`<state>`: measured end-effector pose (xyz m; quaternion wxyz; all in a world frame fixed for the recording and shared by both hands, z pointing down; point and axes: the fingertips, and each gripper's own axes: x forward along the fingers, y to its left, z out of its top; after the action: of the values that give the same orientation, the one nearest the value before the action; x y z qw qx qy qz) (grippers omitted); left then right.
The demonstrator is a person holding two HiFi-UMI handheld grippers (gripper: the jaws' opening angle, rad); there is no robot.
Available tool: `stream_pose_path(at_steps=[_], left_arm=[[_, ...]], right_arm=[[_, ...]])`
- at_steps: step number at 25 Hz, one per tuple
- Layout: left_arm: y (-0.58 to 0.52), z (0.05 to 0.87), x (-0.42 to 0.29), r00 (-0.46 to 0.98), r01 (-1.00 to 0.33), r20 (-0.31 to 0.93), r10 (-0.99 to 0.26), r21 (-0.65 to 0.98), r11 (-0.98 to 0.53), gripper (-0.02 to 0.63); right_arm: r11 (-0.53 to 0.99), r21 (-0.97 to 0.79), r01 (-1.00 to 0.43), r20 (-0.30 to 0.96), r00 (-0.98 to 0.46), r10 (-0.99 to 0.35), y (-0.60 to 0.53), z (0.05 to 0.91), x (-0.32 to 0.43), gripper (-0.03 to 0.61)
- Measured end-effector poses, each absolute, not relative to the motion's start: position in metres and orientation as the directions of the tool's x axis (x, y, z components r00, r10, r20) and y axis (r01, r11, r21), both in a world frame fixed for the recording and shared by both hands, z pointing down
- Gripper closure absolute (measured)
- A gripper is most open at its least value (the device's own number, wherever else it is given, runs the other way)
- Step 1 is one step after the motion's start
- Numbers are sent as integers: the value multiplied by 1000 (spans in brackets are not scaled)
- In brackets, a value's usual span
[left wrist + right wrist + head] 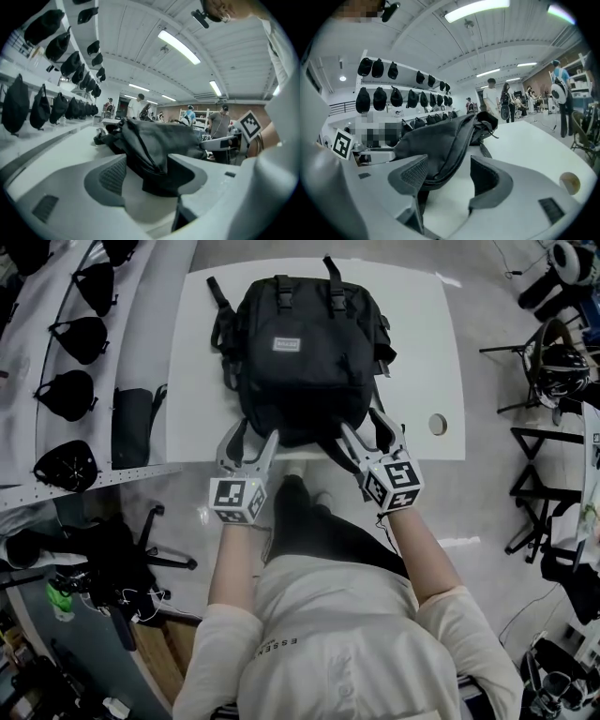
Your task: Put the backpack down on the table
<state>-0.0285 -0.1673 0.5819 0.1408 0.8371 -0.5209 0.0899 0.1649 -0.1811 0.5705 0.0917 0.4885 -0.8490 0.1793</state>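
Observation:
A black backpack lies flat on the white table, its bottom edge toward the near side. My left gripper stands open at the bag's near left corner, and my right gripper stands open at its near right corner. In the left gripper view a fold of the backpack lies between the spread jaws of the left gripper. In the right gripper view the backpack rests by the left pad of the right gripper, with a gap to the other pad.
A round cable hole sits near the table's right front corner. Shelves with several black caps and a dark bag run along the left. Black stands crowd the right. People stand far off.

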Motion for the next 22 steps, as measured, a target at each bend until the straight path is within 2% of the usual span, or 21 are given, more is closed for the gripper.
stream_pose_path(at_steps=[3,6,12,13,15,19,22], left_arm=[[-157,563,-28,432,-900,292,-854,77,-429,360],[-149,538,-20,479,-873,274,-834,55,-484,360],[-152,470,-8,549,-831,205,-810,30,-555,370],[-155,461,-7,559,-825,197,-806,33,-564,386],[-162,444,-5,574,-814,186,-797,25,-580,403],[-173,411,-2,590,-799,163,-791,-22,-600,527],[-181,392,0,603,-788,147,-784,-37,-614,584]], right_arm=[[457,-189,-869,301,-494,-815,-173,547,169,302],[476,-165,-864,248,-503,-828,-169,515,166,304],[562,-175,-809,156,-586,-795,-167,453,144,307],[572,-168,-803,143,-594,-792,-167,443,142,322],[577,-147,-804,119,-593,-796,-171,425,140,415],[554,-112,-825,72,-563,-823,-177,393,143,544],[550,-77,-832,39,-553,-832,-181,373,144,563]])
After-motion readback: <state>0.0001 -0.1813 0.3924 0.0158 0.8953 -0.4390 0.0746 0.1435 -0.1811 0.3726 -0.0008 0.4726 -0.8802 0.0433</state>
